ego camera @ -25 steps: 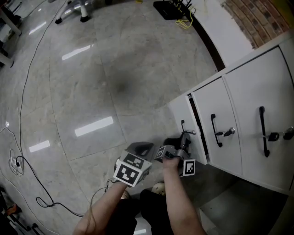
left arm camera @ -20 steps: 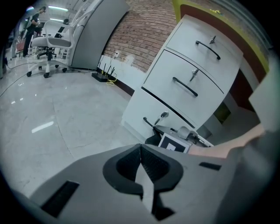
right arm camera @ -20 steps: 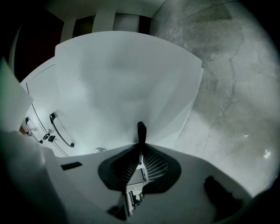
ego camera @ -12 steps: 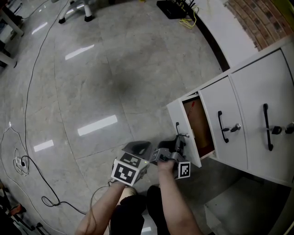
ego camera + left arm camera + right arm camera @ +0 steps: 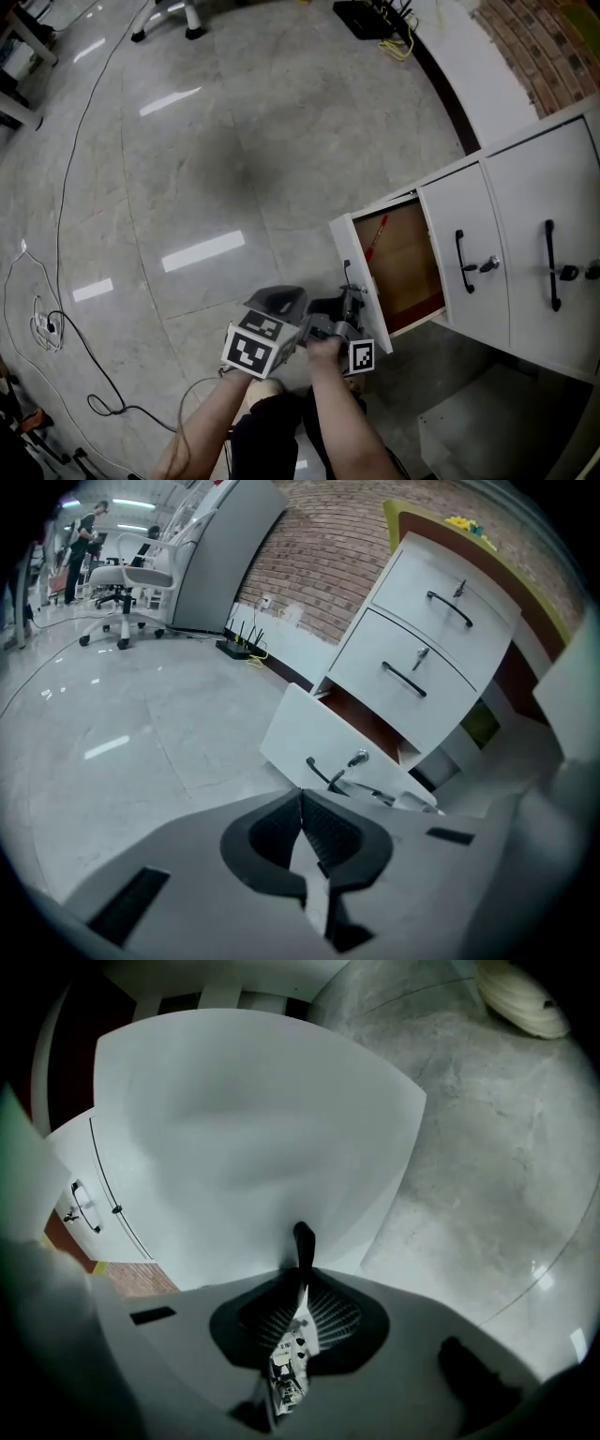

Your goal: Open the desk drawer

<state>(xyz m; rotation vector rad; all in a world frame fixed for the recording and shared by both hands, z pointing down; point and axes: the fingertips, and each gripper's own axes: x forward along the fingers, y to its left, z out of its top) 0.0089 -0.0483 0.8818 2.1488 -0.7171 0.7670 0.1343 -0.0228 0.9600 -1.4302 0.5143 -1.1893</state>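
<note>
The white desk cabinet's bottom drawer point(image 5: 361, 272) stands pulled out, its brown inside point(image 5: 412, 267) showing with a thin red item point(image 5: 375, 234) in it. My right gripper point(image 5: 345, 302) is shut on the drawer's black handle point(image 5: 304, 1239), which sticks up from between the pads against the white drawer front point(image 5: 253, 1129). Just left of it, my left gripper point(image 5: 281, 302) is shut with nothing in it. In the left gripper view its closed jaws point(image 5: 302, 803) point at the drawer front point(image 5: 309, 728) and handle point(image 5: 323, 775).
Two shut drawers with black handles point(image 5: 462, 262) point(image 5: 553, 265) lie to the right of the open one. Cables point(image 5: 47, 328) trail over the grey floor at the left. A black box with cables point(image 5: 370, 19) sits by the far wall. A shoe point(image 5: 520, 997) is nearby.
The drawer has slid well out of the cabinet, from nearly closed to showing its brown inside. My right gripper moved left with the handle, and the left gripper drifted along beside it.
</note>
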